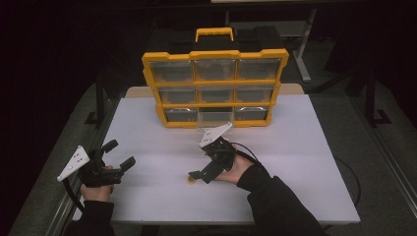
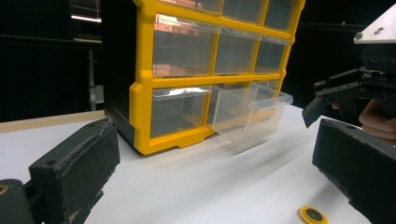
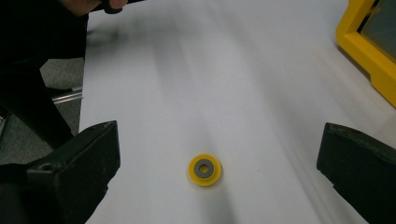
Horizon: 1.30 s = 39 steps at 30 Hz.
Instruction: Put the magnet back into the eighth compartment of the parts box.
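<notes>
Near the worktop's middle, the right gripper half-hides a small yellow disc, which lies between its wide-apart fingers, untouched. At far left, by the edge, the left gripper also gapes, holding nothing. Bare worktop separates them; the organiser's bottom-middle drawer juts out.

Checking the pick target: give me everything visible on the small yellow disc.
The yellow disc is a small flat round piece, plastic by its look, with a dark grey ring around a centre hole. It lies flat on the white table, nothing touching it, between the open jaws of the right gripper, well in front of the yellow drawer cabinet.
</notes>
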Tool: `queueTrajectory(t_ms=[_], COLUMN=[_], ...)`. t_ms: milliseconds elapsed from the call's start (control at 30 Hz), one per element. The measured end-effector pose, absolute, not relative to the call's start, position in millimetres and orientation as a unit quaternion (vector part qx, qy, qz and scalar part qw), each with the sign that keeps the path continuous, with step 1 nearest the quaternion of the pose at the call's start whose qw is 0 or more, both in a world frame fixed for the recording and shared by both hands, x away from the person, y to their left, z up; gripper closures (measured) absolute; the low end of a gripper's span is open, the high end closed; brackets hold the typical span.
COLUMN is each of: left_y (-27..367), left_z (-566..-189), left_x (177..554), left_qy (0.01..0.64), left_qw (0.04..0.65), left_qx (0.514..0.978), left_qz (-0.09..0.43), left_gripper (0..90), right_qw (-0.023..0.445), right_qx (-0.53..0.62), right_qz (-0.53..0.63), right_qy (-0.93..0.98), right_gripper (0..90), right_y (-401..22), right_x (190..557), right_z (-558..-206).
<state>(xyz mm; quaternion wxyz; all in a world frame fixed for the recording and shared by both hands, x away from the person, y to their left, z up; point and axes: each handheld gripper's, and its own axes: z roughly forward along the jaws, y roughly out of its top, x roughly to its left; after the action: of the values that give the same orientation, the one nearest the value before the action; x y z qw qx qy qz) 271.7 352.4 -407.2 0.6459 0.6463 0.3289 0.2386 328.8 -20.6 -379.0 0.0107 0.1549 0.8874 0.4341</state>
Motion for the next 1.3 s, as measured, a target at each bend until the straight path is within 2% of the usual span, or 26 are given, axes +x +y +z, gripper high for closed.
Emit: queueTrajectory(t_ms=[1300], left_y=[352], left_z=[-407], left_x=[271], left_qy=[0.322], left_qw=[0.648], left_qx=[0.649], left_qz=[0.236], left_gripper=[0.7], right_qw=[-0.020], right_qx=[0.137], right_qz=[0.356], right_qy=[0.924], right_gripper=[0.0], right_y=[18], right_x=[334], right_z=[-410])
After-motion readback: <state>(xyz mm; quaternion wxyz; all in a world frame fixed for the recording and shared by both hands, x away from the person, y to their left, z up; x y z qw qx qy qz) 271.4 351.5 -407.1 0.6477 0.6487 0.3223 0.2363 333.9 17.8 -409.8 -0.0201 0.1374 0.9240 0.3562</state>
